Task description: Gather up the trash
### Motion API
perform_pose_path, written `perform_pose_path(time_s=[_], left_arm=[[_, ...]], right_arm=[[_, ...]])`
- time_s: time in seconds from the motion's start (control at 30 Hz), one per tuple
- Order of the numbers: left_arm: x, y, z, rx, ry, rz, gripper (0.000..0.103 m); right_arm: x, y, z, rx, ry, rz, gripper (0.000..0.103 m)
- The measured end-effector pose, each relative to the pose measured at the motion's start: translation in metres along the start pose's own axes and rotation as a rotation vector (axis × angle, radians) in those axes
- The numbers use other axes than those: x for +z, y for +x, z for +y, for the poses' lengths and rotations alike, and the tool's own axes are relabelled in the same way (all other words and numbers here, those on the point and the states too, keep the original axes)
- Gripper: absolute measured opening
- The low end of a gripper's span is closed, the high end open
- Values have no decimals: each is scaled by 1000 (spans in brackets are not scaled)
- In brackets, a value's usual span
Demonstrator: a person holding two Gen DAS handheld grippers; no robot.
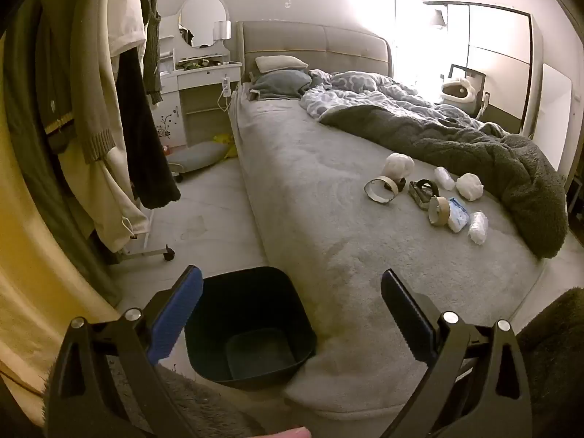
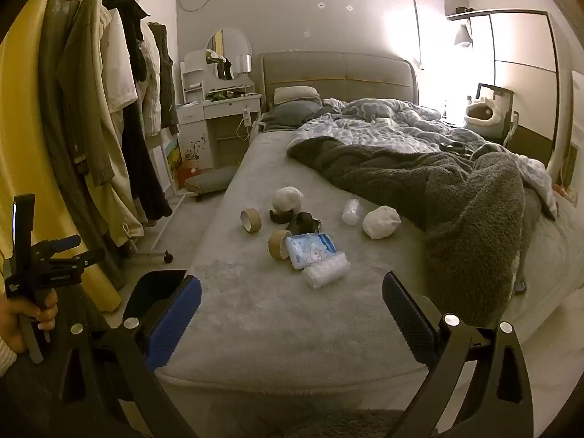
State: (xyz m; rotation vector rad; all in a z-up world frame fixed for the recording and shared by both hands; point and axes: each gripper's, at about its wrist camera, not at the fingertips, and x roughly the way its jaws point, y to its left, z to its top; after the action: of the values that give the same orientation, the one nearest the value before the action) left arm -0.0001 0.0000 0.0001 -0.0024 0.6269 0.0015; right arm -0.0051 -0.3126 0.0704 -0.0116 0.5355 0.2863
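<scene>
Trash lies in a loose group on the grey bed: two cardboard tape rings, a blue tissue pack, a clear plastic wrap, two white crumpled wads, a clear wad and a dark wrapper. The same group shows in the left wrist view. A black bin stands on the floor at the bed's near left corner. My left gripper is open and empty above the bin. My right gripper is open and empty over the bed's near end.
A dark fleece blanket and patterned duvet cover the bed's right side. A clothes rack on wheels stands left of the bed. A white dressing table and floor cushion are at the far left.
</scene>
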Motion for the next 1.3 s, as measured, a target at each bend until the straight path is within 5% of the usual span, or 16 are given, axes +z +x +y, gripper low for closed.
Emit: perform_pose_path(time_s=[1.3], left_arm=[[0, 0, 0, -4, -4, 1, 100]], right_arm=[[-1, 5, -3, 8, 12, 10, 100]])
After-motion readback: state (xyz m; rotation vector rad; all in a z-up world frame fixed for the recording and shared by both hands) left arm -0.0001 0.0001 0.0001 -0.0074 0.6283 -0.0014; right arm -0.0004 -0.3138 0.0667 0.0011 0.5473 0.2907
